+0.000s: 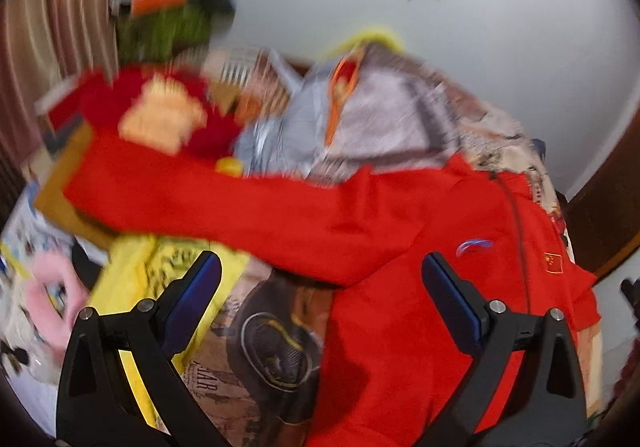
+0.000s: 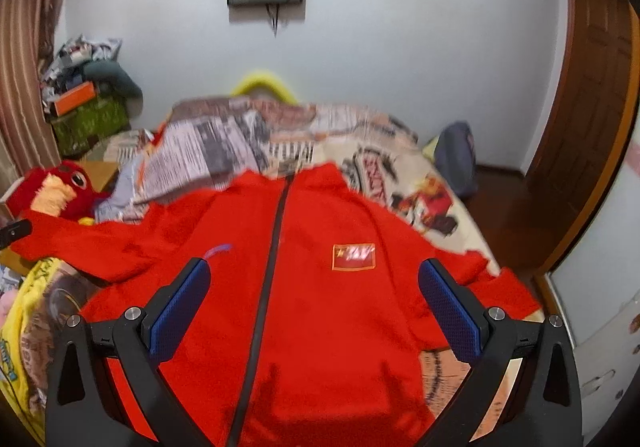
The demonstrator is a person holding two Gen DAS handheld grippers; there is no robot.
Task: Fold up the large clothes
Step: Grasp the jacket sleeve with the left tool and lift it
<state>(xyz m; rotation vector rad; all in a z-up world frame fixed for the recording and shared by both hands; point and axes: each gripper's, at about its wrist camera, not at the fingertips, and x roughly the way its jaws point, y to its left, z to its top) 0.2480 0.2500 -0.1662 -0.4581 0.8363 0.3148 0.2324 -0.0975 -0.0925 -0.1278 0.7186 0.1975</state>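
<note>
A red zip-up jacket lies face up on the bed, black zipper down the middle, a flag patch on the chest. Its left sleeve stretches out to the left; the right sleeve lies toward the bed's right edge. My left gripper is open and empty, above the jacket's left side by the sleeve's armpit. My right gripper is open and empty, above the jacket's chest. The left wrist view is motion-blurred.
The bed has a printed cover and a crumpled quilt behind the jacket. A red plush toy and a yellow cloth lie at the left. Boxes stack in the far left corner. A wooden door stands right.
</note>
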